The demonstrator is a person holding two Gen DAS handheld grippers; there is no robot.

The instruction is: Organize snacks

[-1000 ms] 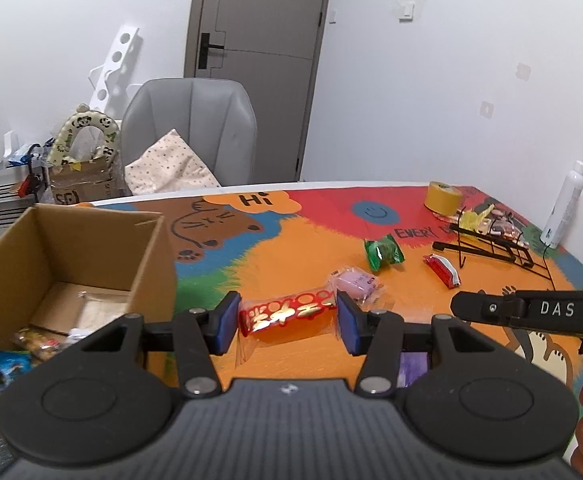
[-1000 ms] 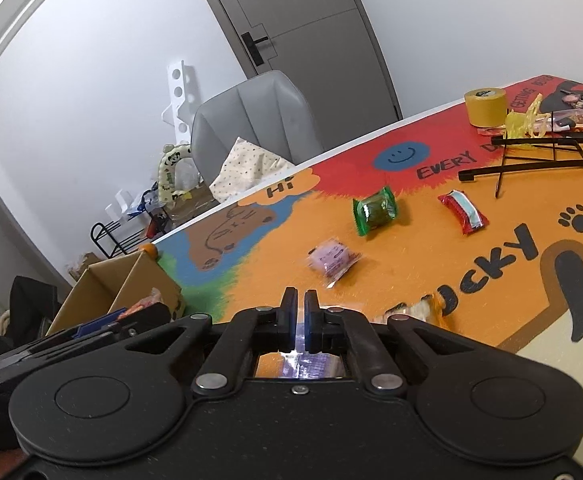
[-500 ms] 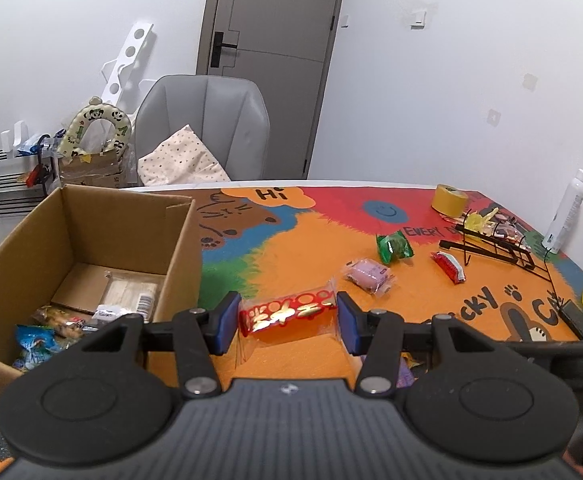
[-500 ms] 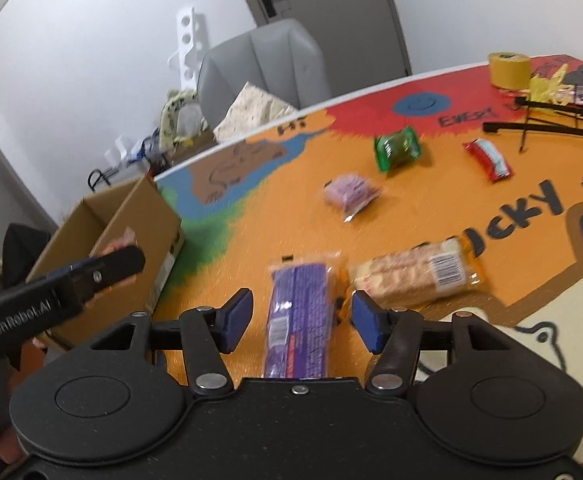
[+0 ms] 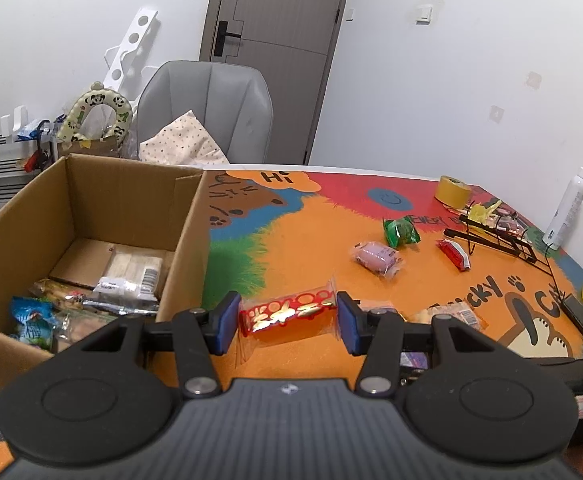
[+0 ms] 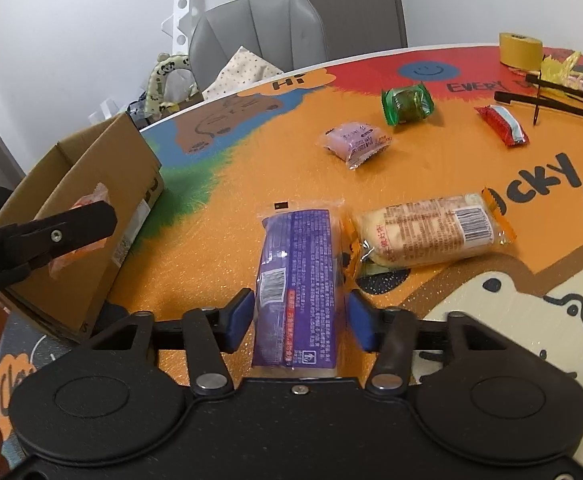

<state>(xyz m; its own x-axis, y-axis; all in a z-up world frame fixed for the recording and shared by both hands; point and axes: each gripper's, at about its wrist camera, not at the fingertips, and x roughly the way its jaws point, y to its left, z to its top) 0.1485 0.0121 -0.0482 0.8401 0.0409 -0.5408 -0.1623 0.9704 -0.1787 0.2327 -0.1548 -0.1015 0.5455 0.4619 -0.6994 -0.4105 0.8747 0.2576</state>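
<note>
The left gripper (image 5: 287,316) grips a red snack pack (image 5: 287,314) near the cardboard box (image 5: 131,204). The right gripper (image 6: 297,316) is closing its fingers around a purple packet (image 6: 297,276) lying on the surface (image 6: 211,184). It looks light, soft and slippery, so squeezing gently across its middle seems best.

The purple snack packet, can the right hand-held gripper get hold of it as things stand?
Probably yes. The purple snack packet already lies between the closing jaws of the right hand-held gripper, with nothing on top of it; the beige packet only lies alongside.
</note>
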